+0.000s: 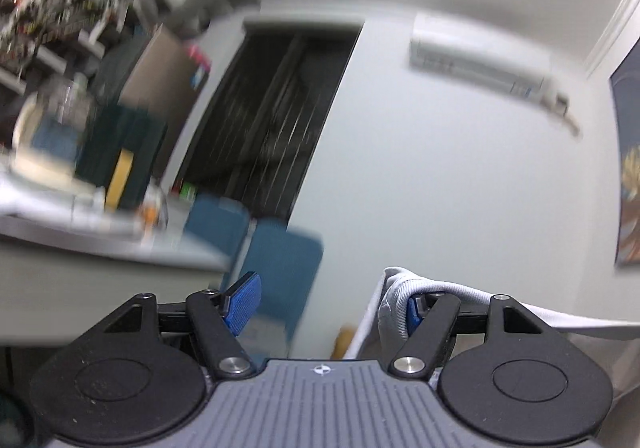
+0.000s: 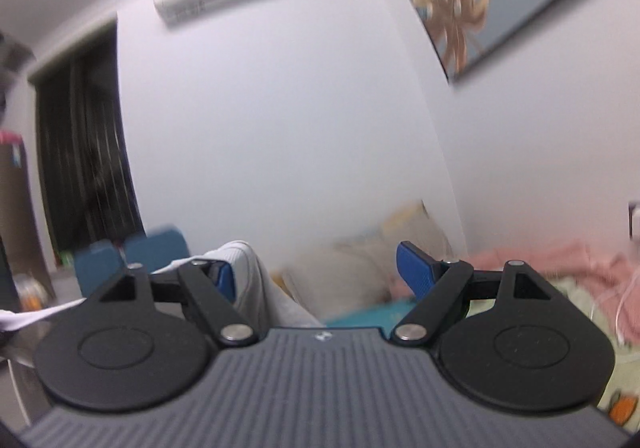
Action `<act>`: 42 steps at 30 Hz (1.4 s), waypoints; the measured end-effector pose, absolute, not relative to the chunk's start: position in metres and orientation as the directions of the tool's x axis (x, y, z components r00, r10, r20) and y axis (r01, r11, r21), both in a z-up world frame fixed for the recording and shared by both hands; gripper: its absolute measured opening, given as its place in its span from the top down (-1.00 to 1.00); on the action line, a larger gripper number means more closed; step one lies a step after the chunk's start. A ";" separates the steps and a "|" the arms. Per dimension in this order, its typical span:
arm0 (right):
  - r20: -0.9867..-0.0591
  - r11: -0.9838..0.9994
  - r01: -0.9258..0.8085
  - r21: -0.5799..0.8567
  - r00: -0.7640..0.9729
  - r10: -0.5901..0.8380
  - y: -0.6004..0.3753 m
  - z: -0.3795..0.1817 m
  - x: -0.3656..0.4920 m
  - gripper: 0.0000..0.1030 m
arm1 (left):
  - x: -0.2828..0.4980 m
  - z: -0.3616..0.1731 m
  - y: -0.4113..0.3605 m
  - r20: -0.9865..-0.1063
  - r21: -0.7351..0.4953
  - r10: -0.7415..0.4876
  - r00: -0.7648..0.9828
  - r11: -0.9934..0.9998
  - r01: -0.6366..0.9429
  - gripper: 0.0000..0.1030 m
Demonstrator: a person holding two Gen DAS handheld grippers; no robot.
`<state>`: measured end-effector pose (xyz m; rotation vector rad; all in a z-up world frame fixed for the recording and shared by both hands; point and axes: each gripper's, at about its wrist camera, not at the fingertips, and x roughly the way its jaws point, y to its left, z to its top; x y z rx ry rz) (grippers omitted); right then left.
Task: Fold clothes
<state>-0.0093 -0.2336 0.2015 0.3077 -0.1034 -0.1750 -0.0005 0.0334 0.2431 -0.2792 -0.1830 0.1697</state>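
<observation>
- The left gripper (image 1: pixel 328 304) stood wide open: its two blue pads were well apart and nothing was pinched between them.
- A pale grey garment (image 1: pixel 394 294), ribbed at its edge, was draped over the right-hand finger of that gripper at lower right of the left wrist view, covering most of the pad there. It hung on one finger only.
- The right gripper (image 2: pixel 320 272) was likewise wide open, pads far apart.
- In the right wrist view the same grey garment (image 2: pixel 256 280) lay over the left-hand finger, lower left of centre, and fell toward the bottom of the frame.
- Governing relation, as judged: the cloth sat on the inner finger of each gripper, so it spanned between the two tools, its run going across from one to the other. Neither gripper was plainly nearer; each touched it.
- From the left wrist view a white band (image 1: pixel 580 322) of the garment ran off to the lower right edge, toward the other tool.
- Both cameras pointed up at a wall, with an air conditioner (image 1: pixel 480 59) at upper right of the left view; no folding surface showed below the cloth.
- A bed (image 2: pixel 560 272) with pink and green bedding lay at lower right of the right view.
- How the rest of the garment lay, folded or loose, could not be told; both views were motion-blurred.
</observation>
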 end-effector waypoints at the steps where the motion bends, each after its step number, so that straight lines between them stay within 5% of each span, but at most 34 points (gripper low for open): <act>1: 0.103 0.939 0.148 0.311 0.977 -0.188 -0.234 0.217 -0.020 -0.57 | -0.010 0.260 0.033 0.180 -0.283 0.183 0.966 0.951 -0.128 -0.39; 10: 0.294 0.944 0.127 0.304 0.930 -0.220 -0.240 0.332 -0.149 -0.61 | -0.128 0.399 0.021 0.345 -0.222 0.137 0.929 0.973 -0.061 -0.38; 18: 0.298 0.959 0.143 0.244 0.930 -0.215 -0.239 0.374 -0.194 -0.61 | -0.182 0.463 0.021 0.273 -0.228 0.113 0.955 0.972 -0.050 -0.38; 27: 0.095 0.968 0.183 0.173 0.975 -0.201 -0.228 0.311 -0.098 -0.61 | -0.057 0.388 0.030 0.043 -0.213 0.146 0.988 0.968 -0.134 -0.38; 42: -0.134 0.941 0.306 0.145 0.948 -0.288 -0.279 0.184 0.234 -0.60 | 0.313 0.202 -0.044 -0.189 -0.079 0.142 0.972 0.984 -0.159 -0.41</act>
